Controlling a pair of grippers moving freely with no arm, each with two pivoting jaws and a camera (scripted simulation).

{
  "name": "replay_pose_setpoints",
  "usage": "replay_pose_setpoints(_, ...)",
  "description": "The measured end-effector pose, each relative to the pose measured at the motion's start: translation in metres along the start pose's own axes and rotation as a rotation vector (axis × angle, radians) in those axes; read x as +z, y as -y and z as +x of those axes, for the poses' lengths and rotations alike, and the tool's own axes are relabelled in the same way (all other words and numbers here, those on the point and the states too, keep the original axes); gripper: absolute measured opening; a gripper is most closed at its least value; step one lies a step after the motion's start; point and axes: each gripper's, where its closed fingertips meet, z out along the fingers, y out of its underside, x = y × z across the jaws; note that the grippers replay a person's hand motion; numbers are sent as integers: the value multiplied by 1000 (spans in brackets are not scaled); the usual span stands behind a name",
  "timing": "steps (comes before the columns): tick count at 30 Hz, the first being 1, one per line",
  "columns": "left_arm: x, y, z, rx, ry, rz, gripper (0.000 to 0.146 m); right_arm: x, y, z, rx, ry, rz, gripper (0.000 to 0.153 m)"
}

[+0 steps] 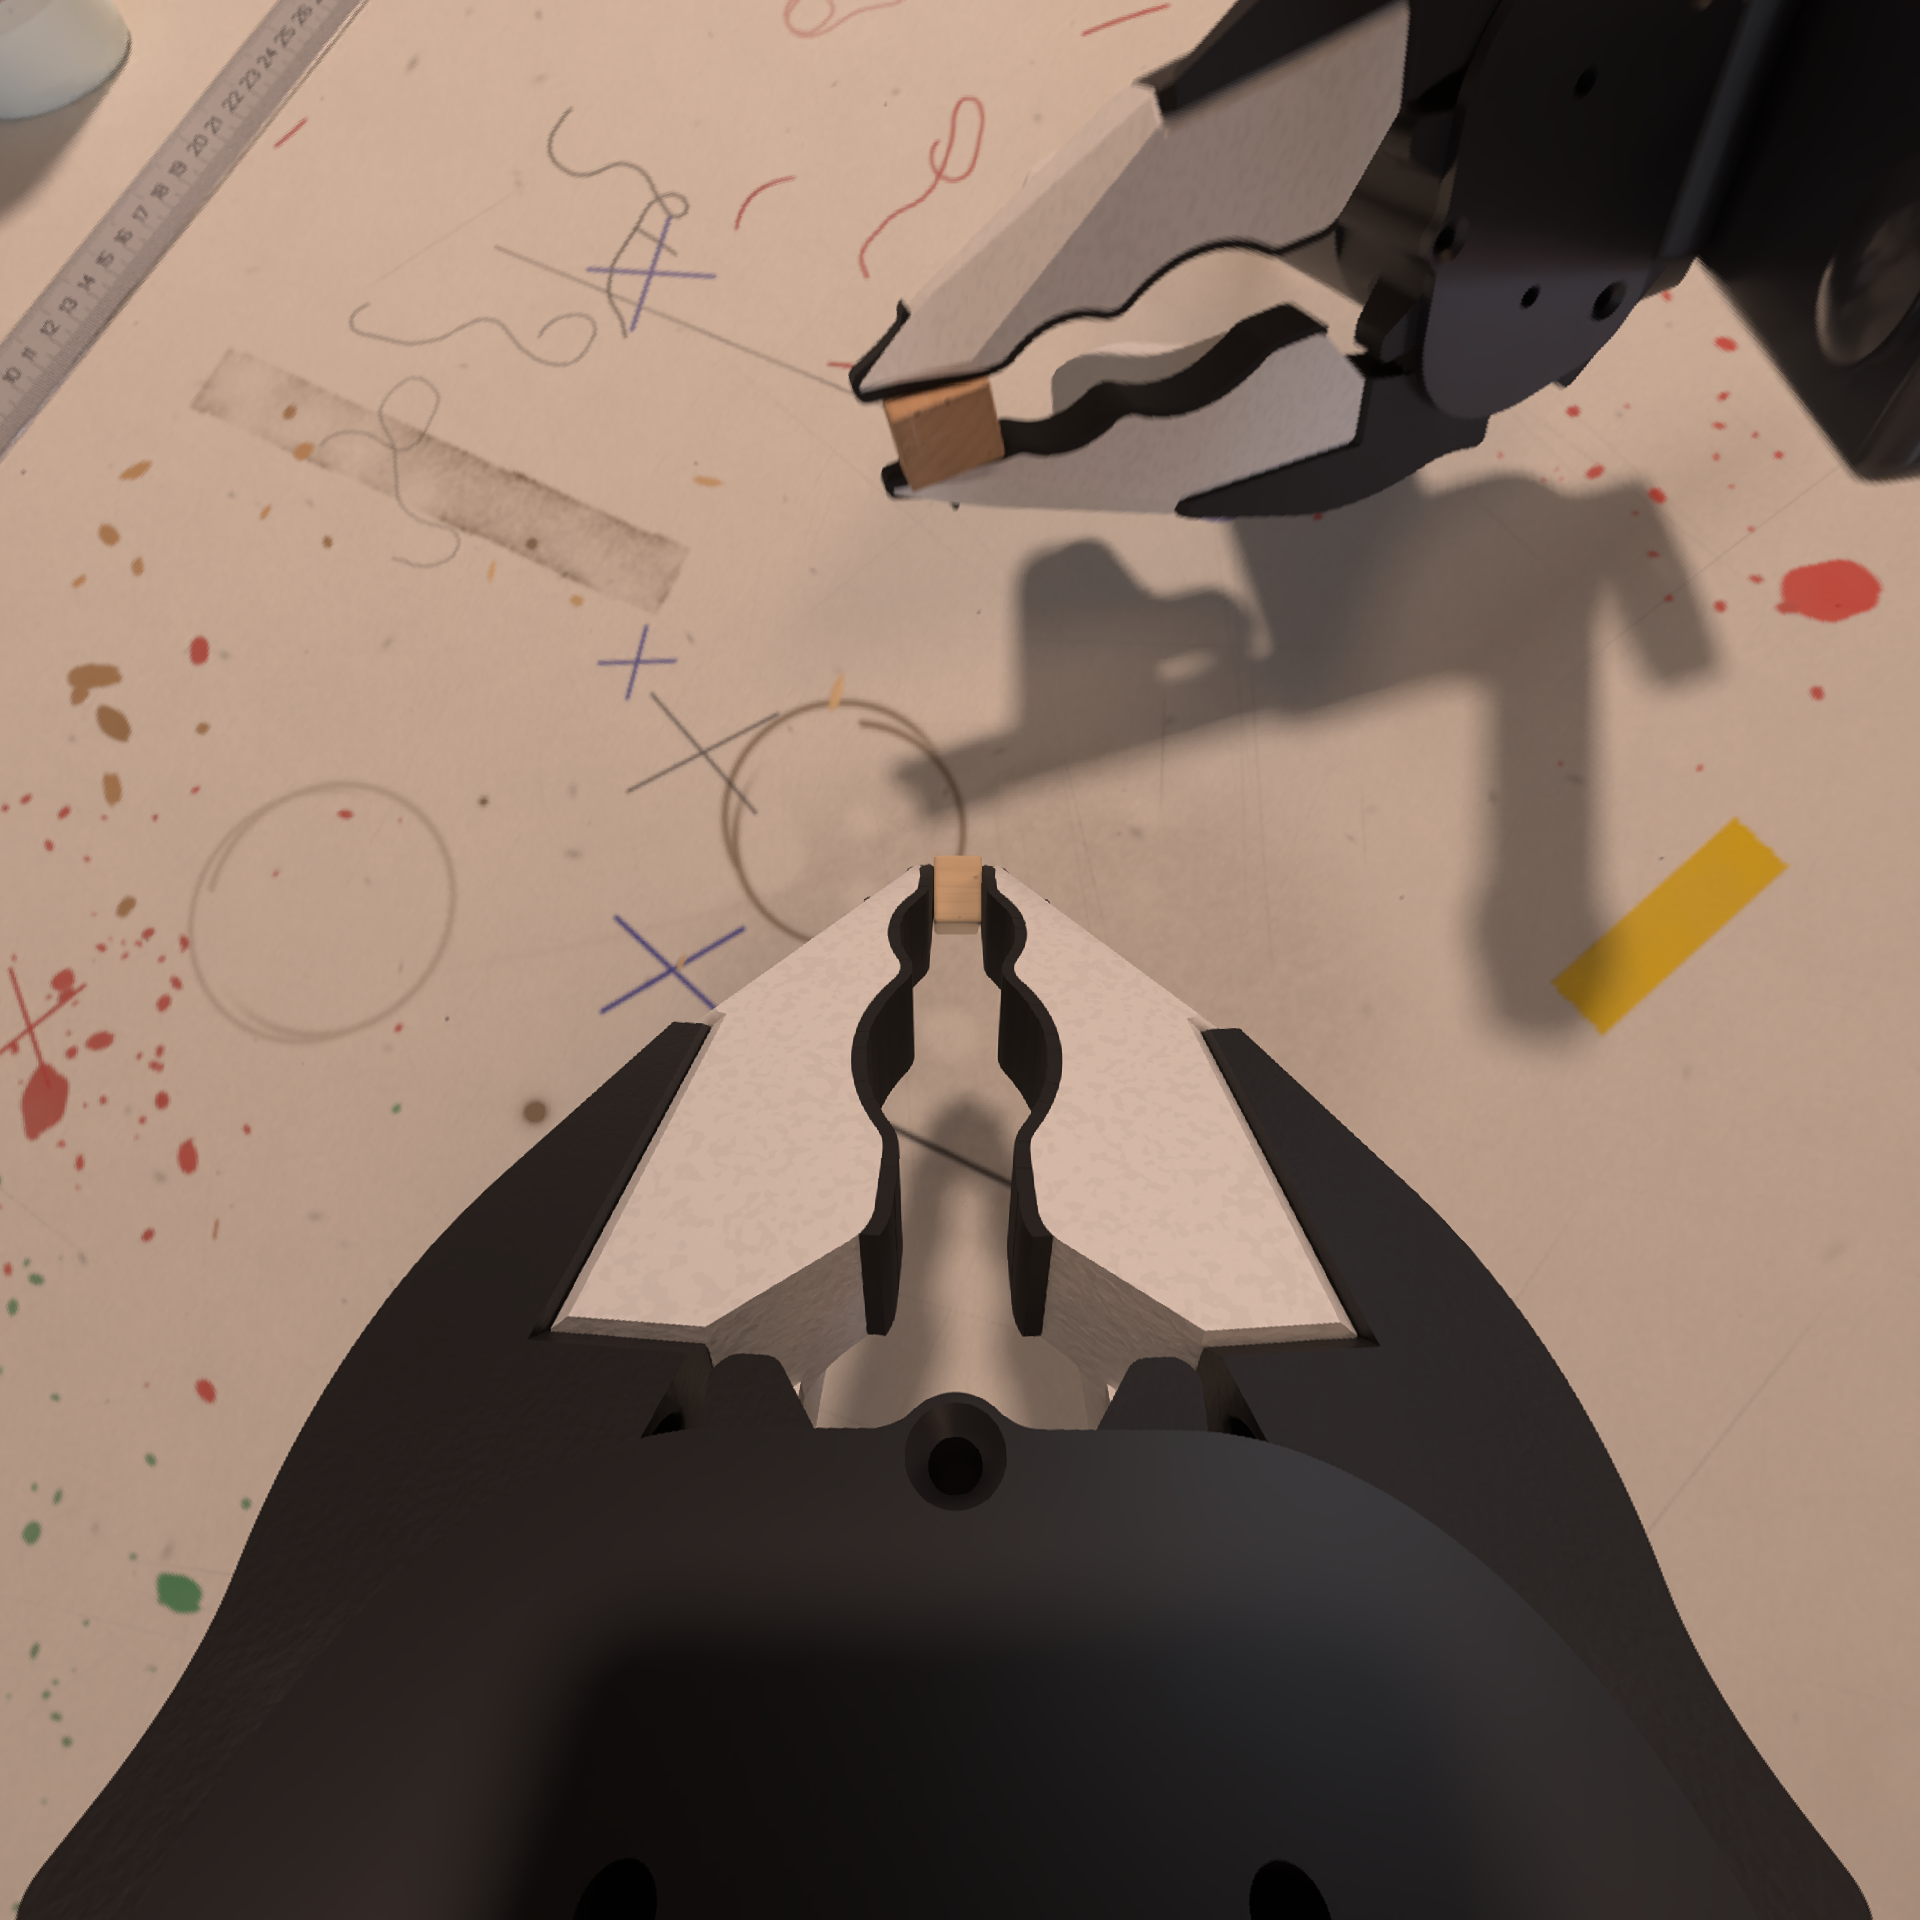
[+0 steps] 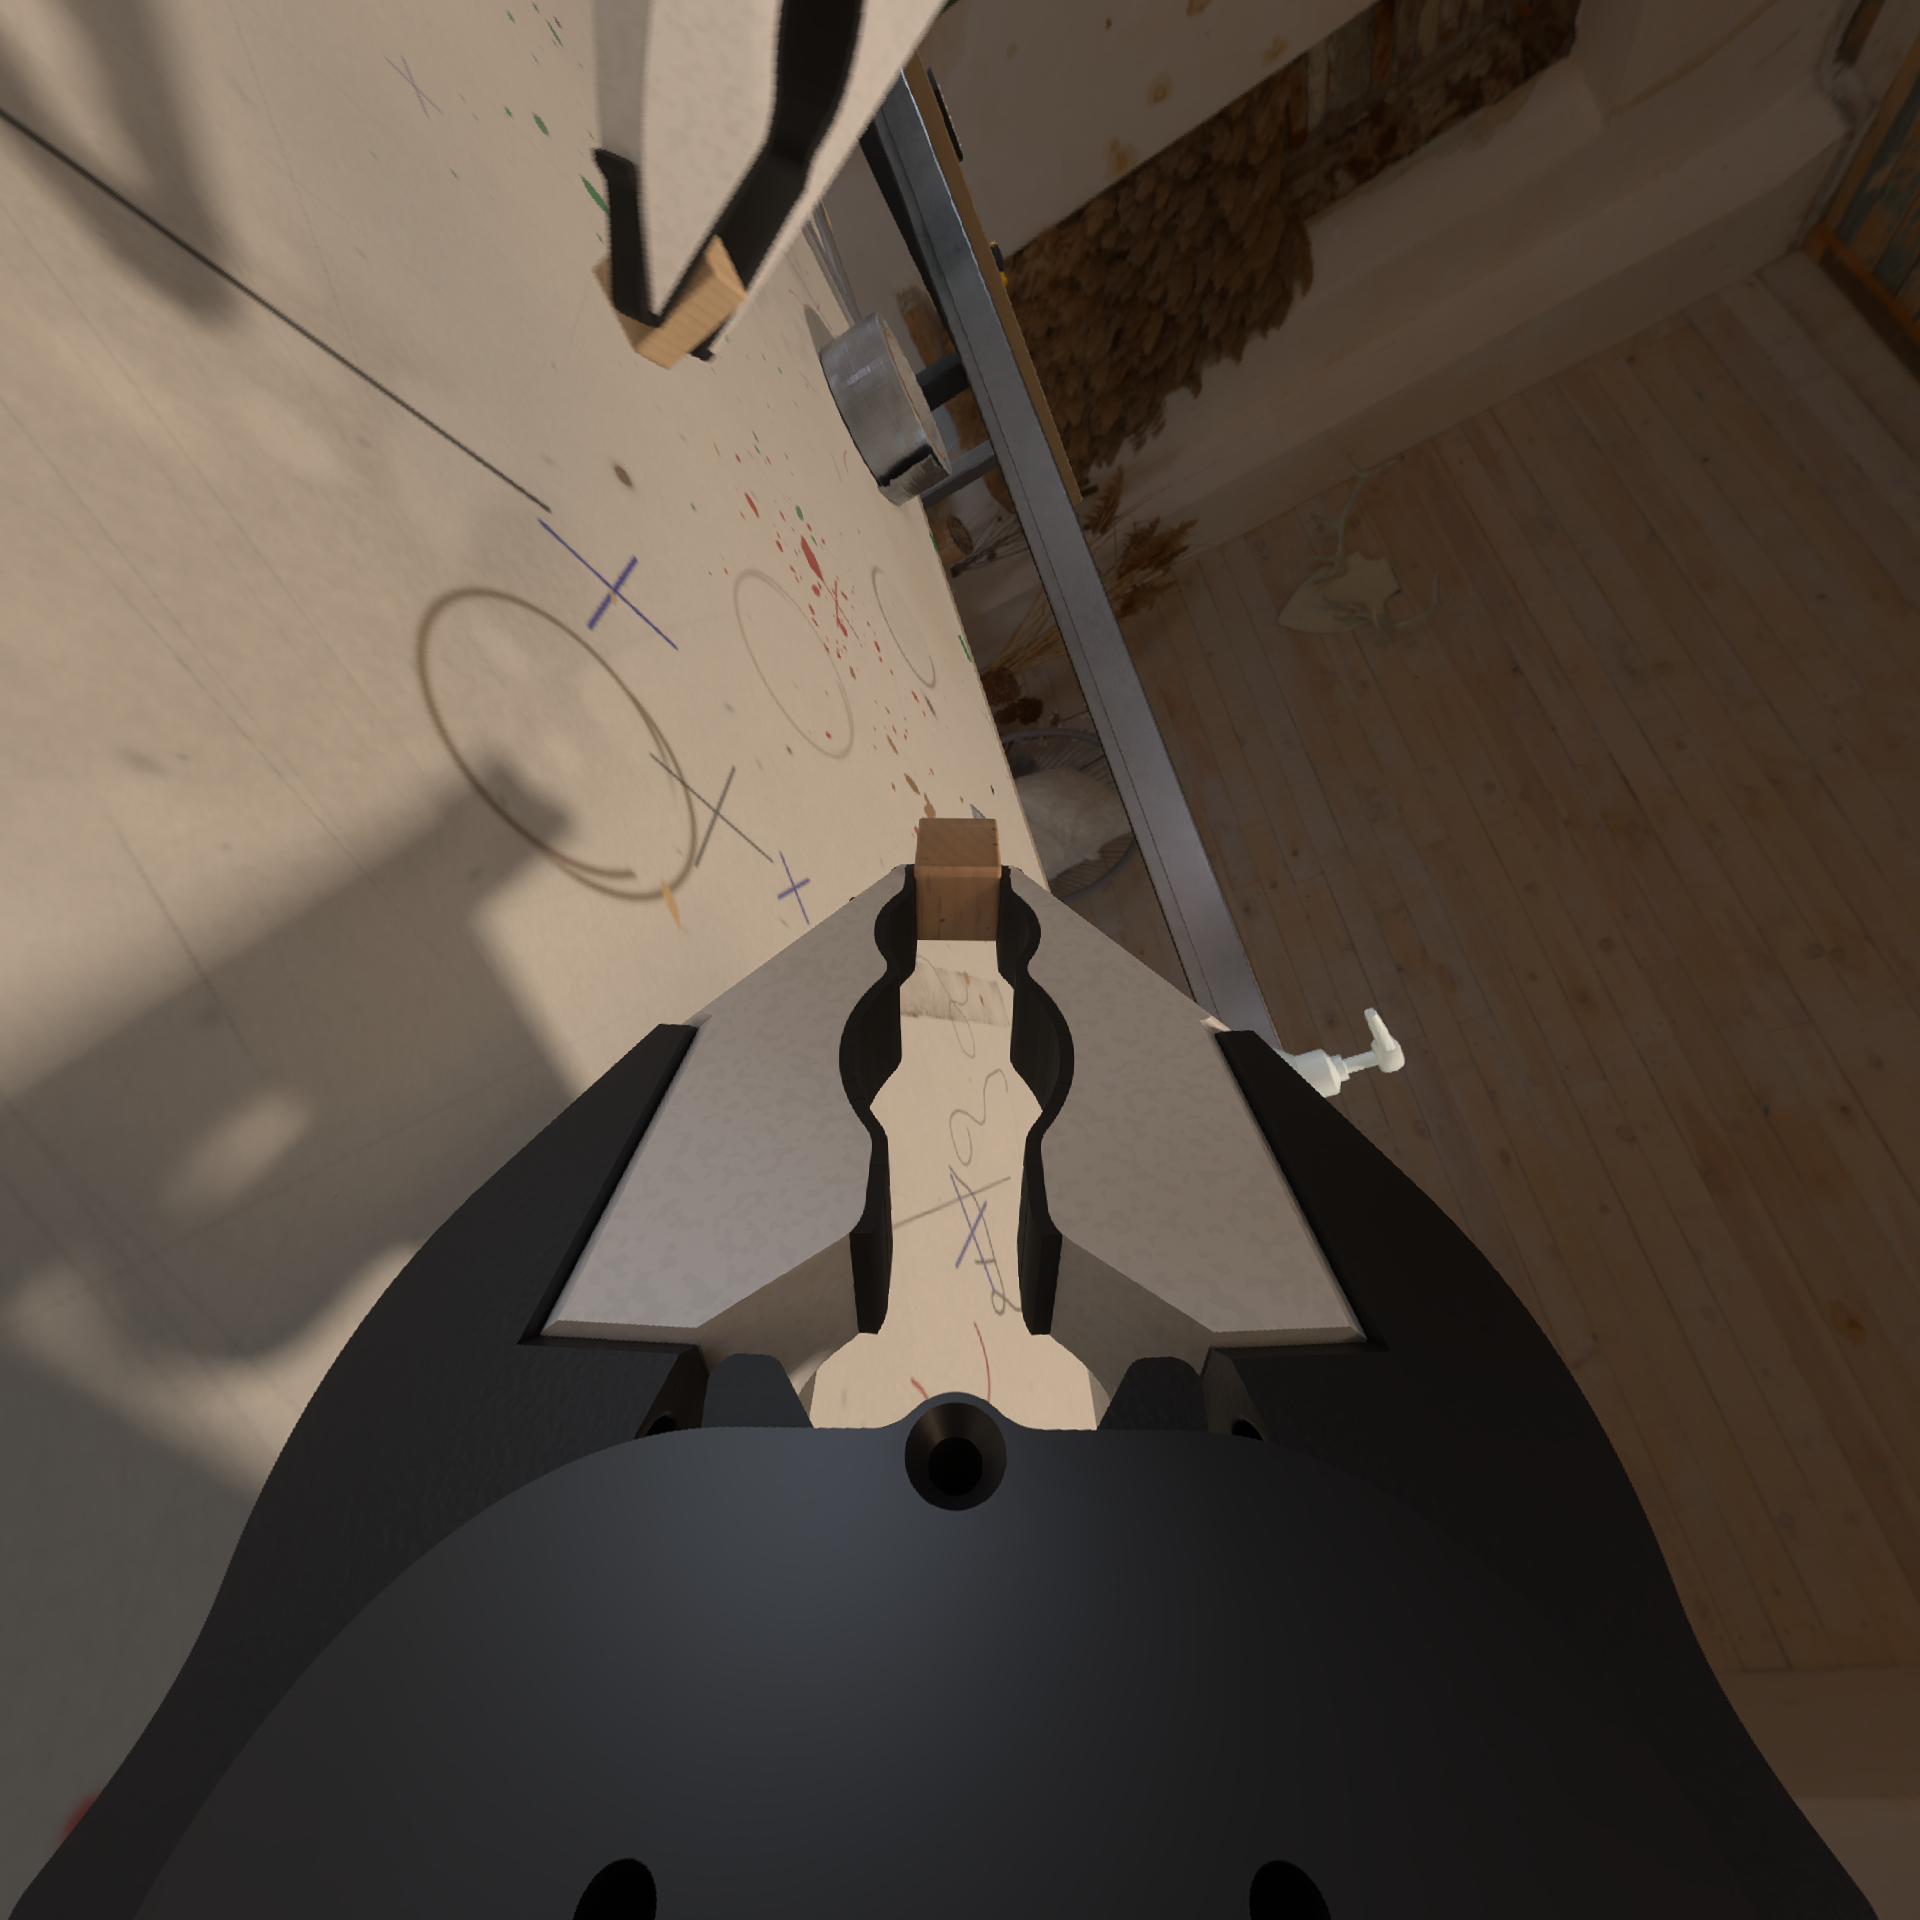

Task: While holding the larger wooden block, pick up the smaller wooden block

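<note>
My left gripper [image 1: 957,878] is shut on the smaller wooden block [image 1: 957,896], pinched at the fingertips above the paint-spattered table [image 1: 416,1143]. My right gripper [image 2: 957,883] is shut on the larger wooden block [image 2: 957,868], also at the fingertips and off the table. In the left wrist view the right gripper [image 1: 891,431] comes in from the upper right with the larger block [image 1: 945,431]. In the right wrist view the left gripper [image 2: 675,312] hangs in from the top with the smaller block [image 2: 681,317]. The two grippers are apart.
A metal ruler [image 1: 156,197] lies at the far left and a pale cup [image 1: 52,62] in the corner. A yellow tape strip [image 1: 1668,925] lies to the right. A metal tape roll [image 2: 883,405] sits near the table's metal edge [image 2: 1049,540]; wooden floor lies beyond.
</note>
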Motion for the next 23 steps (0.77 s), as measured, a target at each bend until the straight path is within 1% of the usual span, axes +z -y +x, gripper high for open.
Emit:
replay_pose_setpoints(2,0,-7,-6,0,26,-5,8,1,-2,1,11,-1,-9,14)
replay_pose_setpoints(3,-3,-10,-15,14,75,-21,8,1,-3,3,20,-5,-13,14)
replay_pose_setpoints(5,-25,-10,-46,81,284,-60,8,1,-6,8,48,-21,-20,14)
replay_pose_setpoints(8,-80,16,-78,178,566,-9,8,1,-11,16,97,-46,-37,14)
replay_pose_setpoints(10,-106,32,-79,286,707,32,8,1,-15,19,122,-57,-48,14)
replay_pose_setpoints(12,-109,37,-64,412,772,53,8,1,-17,21,134,-61,-55,14)
replay_pose_setpoints(14,-94,30,-43,485,795,41,8,1,-18,22,138,-66,-59,14)
replay_pose_setpoints(16,-72,19,-17,542,786,39,8,1,-18,23,140,-69,-61,14)
replay_pose_setpoints(19,-47,4,25,530,708,62,8,1,-19,23,151,-68,-60,14)
replay_pose_setpoints(20,-41,1,42,502,642,90,8,1,-19,24,155,-69,-60,14)
replay_pose_setpoints(21,-36,-3,59,455,548,111,8,1,-20,24,161,-67,-59,14)
replay_pose_setpoints(23,-27,-11,83,311,386,134,8,1,-21,24,173,-60,-60,14)
